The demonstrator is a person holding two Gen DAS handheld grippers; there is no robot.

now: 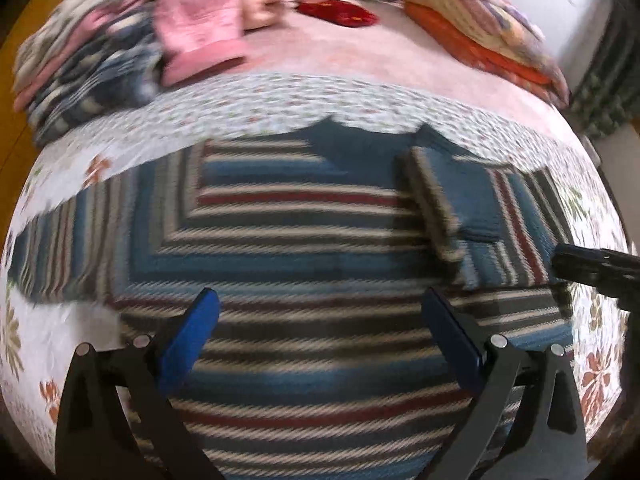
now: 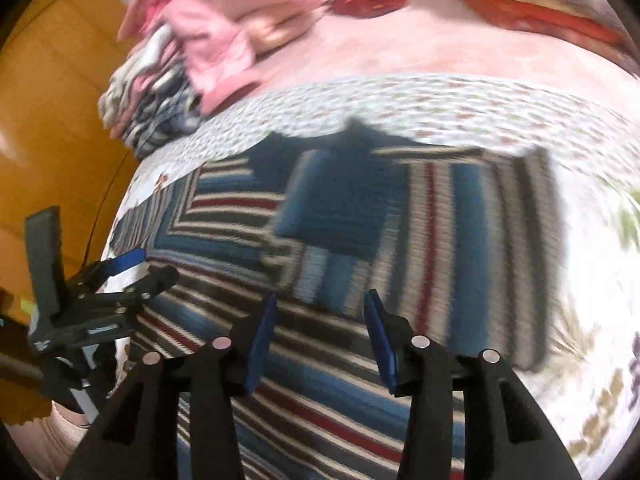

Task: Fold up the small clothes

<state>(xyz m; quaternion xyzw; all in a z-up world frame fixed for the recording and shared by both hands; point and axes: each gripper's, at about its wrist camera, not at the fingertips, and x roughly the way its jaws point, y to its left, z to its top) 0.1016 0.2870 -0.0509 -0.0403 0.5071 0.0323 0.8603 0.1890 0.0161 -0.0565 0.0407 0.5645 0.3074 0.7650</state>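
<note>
- Stripes first: the striped sweater [image 1: 304, 240] lies spread flat on the floral bedspread [image 1: 248, 108], collar towards the far side, and in the right wrist view one sleeve [image 2: 472, 240] is already turned in across the body.
- We see the left tool [image 1: 320, 312] over the lower body of the garment, its blue pads [image 1: 200, 320] well apart and nothing between them.
- The right tool [image 2: 320, 320] also has its pads [image 2: 264, 340] parted and carries nothing; it sits above the hem side, near the folded sleeve.
- Both views are smeared, so we cannot tell whether either tool touches the knit.
- We judge the step in hand to be the other sleeve [image 1: 60, 256], which lies out flat towards the left edge.
- To do it well, we would pinch that sleeve near the cuff and again near the shoulder, then carry it over so its edge runs parallel with the sleeve already laid.
- Thick knit drags, so we would lift clear of the body before crossing, or the layer beneath may bunch.
- Loose clothes [image 1: 120, 40] wait at the far left of the bed, and a folded stack [image 1: 480, 32] sits far right, well apart from the work.
</note>
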